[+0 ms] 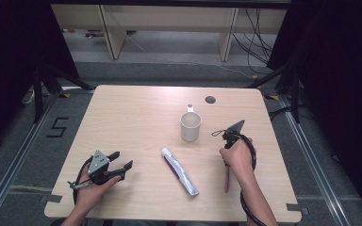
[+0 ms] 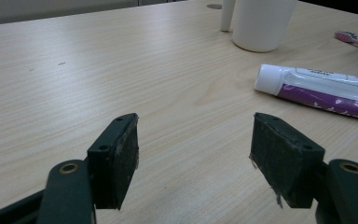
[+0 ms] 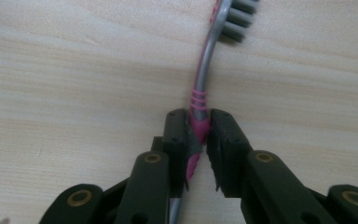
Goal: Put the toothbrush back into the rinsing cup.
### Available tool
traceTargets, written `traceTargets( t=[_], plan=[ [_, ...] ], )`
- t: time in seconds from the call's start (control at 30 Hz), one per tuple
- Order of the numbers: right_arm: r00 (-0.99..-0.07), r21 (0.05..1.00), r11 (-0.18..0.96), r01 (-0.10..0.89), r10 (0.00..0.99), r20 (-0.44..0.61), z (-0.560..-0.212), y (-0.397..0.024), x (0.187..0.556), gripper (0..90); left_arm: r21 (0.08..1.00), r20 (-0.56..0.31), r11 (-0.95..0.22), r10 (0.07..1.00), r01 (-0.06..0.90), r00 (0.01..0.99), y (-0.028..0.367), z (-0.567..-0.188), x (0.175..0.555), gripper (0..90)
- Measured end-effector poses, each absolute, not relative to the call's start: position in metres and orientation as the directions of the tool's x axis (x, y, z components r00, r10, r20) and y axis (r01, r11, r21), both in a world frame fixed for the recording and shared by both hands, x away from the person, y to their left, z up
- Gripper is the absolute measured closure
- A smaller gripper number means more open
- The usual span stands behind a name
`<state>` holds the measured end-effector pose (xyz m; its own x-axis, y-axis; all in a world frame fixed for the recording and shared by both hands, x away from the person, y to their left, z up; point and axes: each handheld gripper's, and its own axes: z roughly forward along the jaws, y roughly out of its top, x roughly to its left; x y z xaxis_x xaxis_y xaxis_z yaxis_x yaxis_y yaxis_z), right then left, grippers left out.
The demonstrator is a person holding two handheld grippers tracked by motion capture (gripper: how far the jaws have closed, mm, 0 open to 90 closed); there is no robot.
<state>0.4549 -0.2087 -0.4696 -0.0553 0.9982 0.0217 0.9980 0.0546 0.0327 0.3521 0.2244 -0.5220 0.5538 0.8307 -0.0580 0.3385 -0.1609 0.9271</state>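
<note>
A pink and grey toothbrush (image 3: 200, 88) lies flat on the wooden table (image 1: 132, 113), bristle head away from me in the right gripper view. My right gripper (image 3: 198, 119) points down at it and is shut on its pink neck, with both pads pressing on it. From above, the right gripper (image 1: 230, 136) sits at the table's right, and the toothbrush handle (image 1: 226, 179) sticks out toward the front edge under the hand. My left gripper (image 1: 123, 159) rests at the front left, open, nothing between its pads (image 2: 116, 163).
A white and purple toothpaste tube (image 1: 180, 171) lies on the table between the two hands, cap toward the back. A white mug (image 1: 190, 126) stands upright behind it, near the right gripper. A round cable hole (image 1: 210, 100) is at the table's far edge.
</note>
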Motion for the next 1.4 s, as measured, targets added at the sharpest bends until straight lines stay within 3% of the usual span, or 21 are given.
traceTargets(
  t=[0.4, 0.47, 0.5, 0.53, 0.7, 0.77, 0.83, 1.1, 1.13, 1.2, 1.4],
  plan=[
    [-0.003, 0.013, 0.003, 1.0, 1.0, 0.018, -0.469, -0.207, 0.457, 80.6, 0.927, -0.061, -0.159, 0.83, 0.34, 0.554, 0.224, -0.522, 0.352, 31.8],
    [-0.046, 0.041, 0.045, 0.998, 0.999, 0.025, -0.468, -0.211, 0.455, 80.6, 0.927, -0.062, -0.158, 0.831, 0.341, 0.552, 0.224, -0.522, 0.352, 31.7],
    [-0.024, 0.063, 0.02, 0.998, 0.998, 0.063, -0.468, -0.211, 0.454, 80.6, 0.926, -0.061, -0.16, 0.831, 0.341, 0.553, 0.224, -0.522, 0.352, 31.7],
    [-0.036, 0.065, 0.035, 0.997, 0.999, 0.027, -0.464, -0.212, 0.454, 80.6, 0.926, -0.061, -0.16, 0.831, 0.341, 0.553, 0.224, -0.522, 0.352, 31.8],
    [-0.019, 0.141, 0.013, 0.99, 0.999, 0.039, -0.452, -0.214, 0.451, 80.6, 0.926, -0.059, -0.162, 0.831, 0.341, 0.553, 0.224, -0.522, 0.352, 31.8],
    [0.046, 0.154, -0.055, 0.987, 0.997, 0.064, -0.446, -0.21, 0.45, 80.6, 0.926, -0.058, -0.163, 0.831, 0.342, 0.553, 0.224, -0.522, 0.352, 31.8],
    [-0.013, 0.211, 0.0, 0.977, 0.998, 0.06, -0.442, -0.216, 0.448, 80.6, 0.928, -0.061, -0.158, 0.829, 0.338, 0.556, 0.224, -0.522, 0.352, 31.8],
    [-0.008, 0.316, -0.029, 0.948, 0.993, 0.117, -0.429, -0.214, 0.444, 80.6, 0.926, -0.061, -0.16, 0.832, 0.342, 0.552, 0.224, -0.522, 0.352, 31.8],
    [-0.084, 0.333, 0.048, 0.942, 0.992, 0.094, -0.428, -0.219, 0.444, 80.6, 0.926, -0.061, -0.159, 0.832, 0.343, 0.552, 0.224, -0.522, 0.352, 31.8],
    [-0.056, 0.359, 0.009, 0.933, 0.991, 0.121, -0.424, -0.216, 0.443, 80.6, 0.926, -0.061, -0.16, 0.831, 0.342, 0.552, 0.224, -0.522, 0.352, 31.8],
    [-0.108, 0.455, 0.041, 0.889, 0.986, 0.124, -0.42, -0.217, 0.442, 80.6, 0.926, -0.062, -0.158, 0.832, 0.342, 0.552, 0.224, -0.522, 0.352, 31.7]
  ],
)
